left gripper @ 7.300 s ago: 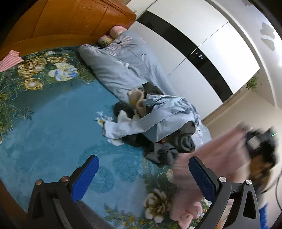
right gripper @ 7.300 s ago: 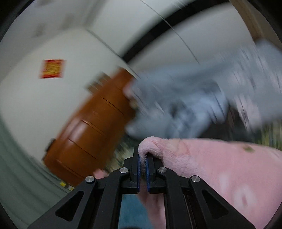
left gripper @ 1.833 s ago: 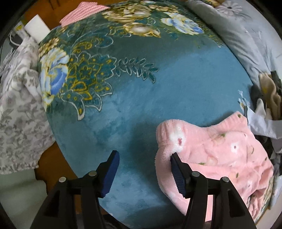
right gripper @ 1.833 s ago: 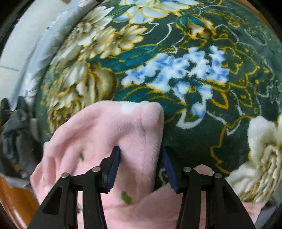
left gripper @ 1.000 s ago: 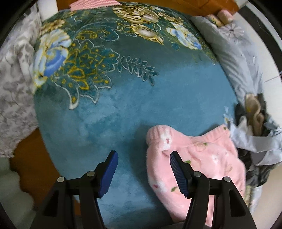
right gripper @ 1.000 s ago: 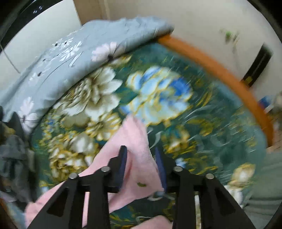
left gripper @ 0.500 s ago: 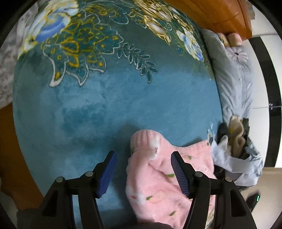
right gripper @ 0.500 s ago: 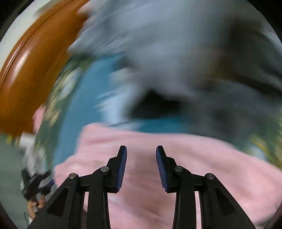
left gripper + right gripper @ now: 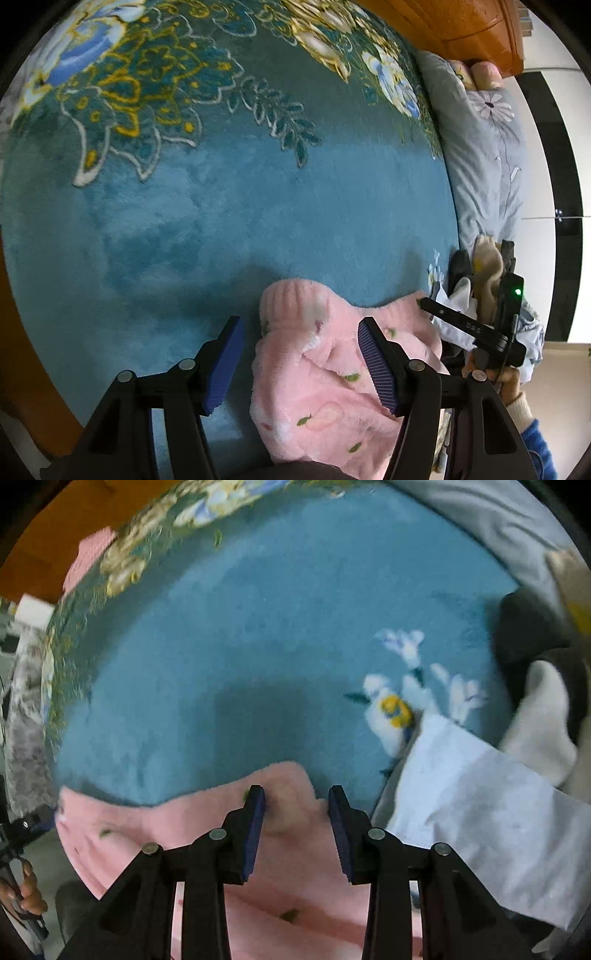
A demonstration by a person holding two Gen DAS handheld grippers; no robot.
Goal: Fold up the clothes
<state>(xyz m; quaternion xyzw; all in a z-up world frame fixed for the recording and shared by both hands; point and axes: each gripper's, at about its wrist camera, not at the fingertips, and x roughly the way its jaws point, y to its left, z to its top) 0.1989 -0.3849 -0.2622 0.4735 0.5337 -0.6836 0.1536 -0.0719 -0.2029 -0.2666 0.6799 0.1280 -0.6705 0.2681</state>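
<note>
Fluffy pink fleece garment (image 9: 332, 373), spread across teal floral bed blanket (image 9: 258, 206): ribbed cuff between wide left gripper (image 9: 299, 354) jaws; opposite corner between narrower, unclamped right gripper (image 9: 295, 812) jaws.

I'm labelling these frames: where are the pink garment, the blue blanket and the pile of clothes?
pink garment (image 9: 325, 387), left wrist view, fleecy middle.
blue blanket (image 9: 258, 627), right wrist view, bare plain area.
pile of clothes (image 9: 480, 790), right wrist view, pale blue cloth.
</note>
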